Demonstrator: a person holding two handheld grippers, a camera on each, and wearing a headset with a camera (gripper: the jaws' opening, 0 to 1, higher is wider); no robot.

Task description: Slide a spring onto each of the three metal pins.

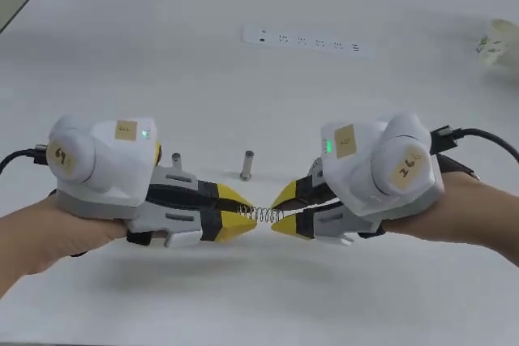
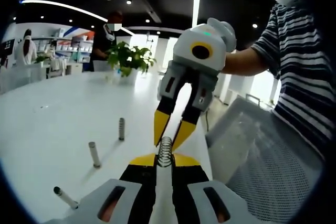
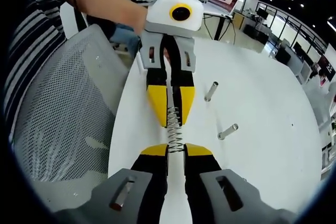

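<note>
A left gripper (image 1: 243, 215) and a right gripper (image 1: 280, 210), each held in a hand, met tip to tip low over a white bench (image 1: 162, 79). A small coiled spring (image 1: 263, 216) lay level between them, clear of the bench. The left gripper's yellow-tipped fingers (image 2: 142, 160) were pinching one end of the spring. The right gripper's fingers (image 3: 197, 150) sat close around the other end, though whether they gripped it could not be told. Three metal pins (image 2: 94, 154) stood in a row on the bench just beyond the grippers, apart from the spring. A white power strip (image 1: 306, 40) lay farther back.
</note>
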